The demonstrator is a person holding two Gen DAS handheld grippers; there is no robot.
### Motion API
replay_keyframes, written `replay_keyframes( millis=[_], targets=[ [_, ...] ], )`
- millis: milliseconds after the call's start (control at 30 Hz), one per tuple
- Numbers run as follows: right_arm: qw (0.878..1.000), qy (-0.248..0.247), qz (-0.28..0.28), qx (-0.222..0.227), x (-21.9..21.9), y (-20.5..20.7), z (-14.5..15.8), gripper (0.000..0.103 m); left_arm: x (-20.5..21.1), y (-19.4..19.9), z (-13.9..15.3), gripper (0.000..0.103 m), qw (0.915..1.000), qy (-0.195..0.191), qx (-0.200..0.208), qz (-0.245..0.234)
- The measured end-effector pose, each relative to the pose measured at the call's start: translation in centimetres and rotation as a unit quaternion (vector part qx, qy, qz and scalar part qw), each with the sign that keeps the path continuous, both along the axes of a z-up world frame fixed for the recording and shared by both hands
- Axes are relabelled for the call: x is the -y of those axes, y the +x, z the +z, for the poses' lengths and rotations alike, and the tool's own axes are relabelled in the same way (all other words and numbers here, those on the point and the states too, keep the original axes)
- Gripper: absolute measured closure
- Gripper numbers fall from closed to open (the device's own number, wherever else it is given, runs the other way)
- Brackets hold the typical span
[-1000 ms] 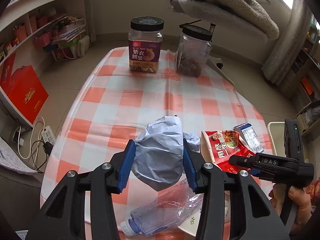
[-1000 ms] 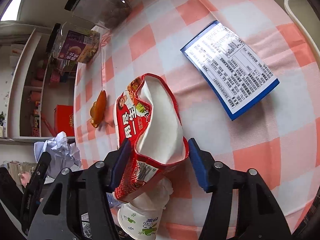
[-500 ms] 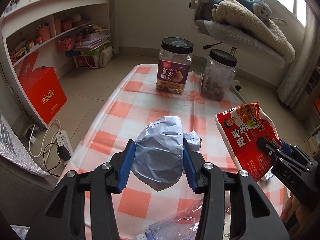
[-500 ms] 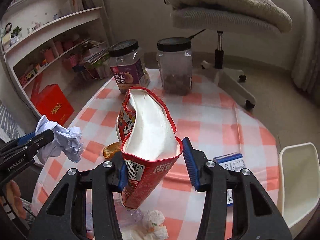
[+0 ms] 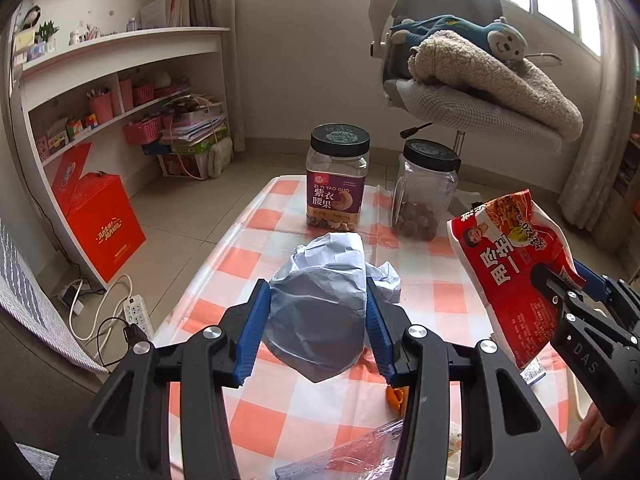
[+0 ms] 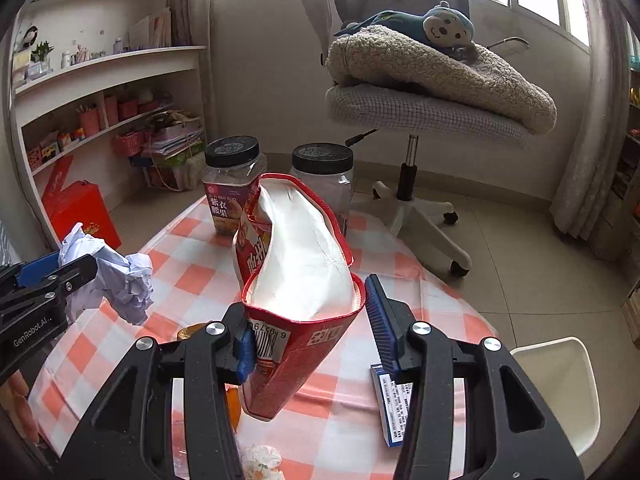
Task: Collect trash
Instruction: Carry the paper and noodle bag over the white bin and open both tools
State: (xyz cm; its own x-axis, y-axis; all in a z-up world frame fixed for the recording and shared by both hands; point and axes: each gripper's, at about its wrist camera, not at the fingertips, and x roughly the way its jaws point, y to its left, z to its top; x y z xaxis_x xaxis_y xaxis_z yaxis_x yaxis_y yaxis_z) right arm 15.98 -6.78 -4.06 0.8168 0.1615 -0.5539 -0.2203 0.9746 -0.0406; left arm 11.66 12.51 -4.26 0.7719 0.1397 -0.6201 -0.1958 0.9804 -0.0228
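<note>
left hand-held gripper (image 5: 318,322) clamps crumpled paper (image 5: 320,312) | right hand-held gripper (image 6: 310,330) clamps red snack bag (image 6: 296,280)

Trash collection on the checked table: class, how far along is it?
Nothing visibly binned yet. In hand: left gripper clamps crumpled paper; right gripper holds the red snack bag. Left: blue carton, orange peel, plastic bottle. White bin waits beside the table.
</note>
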Motion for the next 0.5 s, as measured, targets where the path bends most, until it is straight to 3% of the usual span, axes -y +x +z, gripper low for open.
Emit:
replay_keyframes(
  millis=[500],
  targets=[
    [0.998,-0.008,-0.051,0.027,5.3,-1.7,1.6,0.058,5.2,0.0,1.4,0.057,0.9983,-0.010,0.025,-0.052]
  ],
)
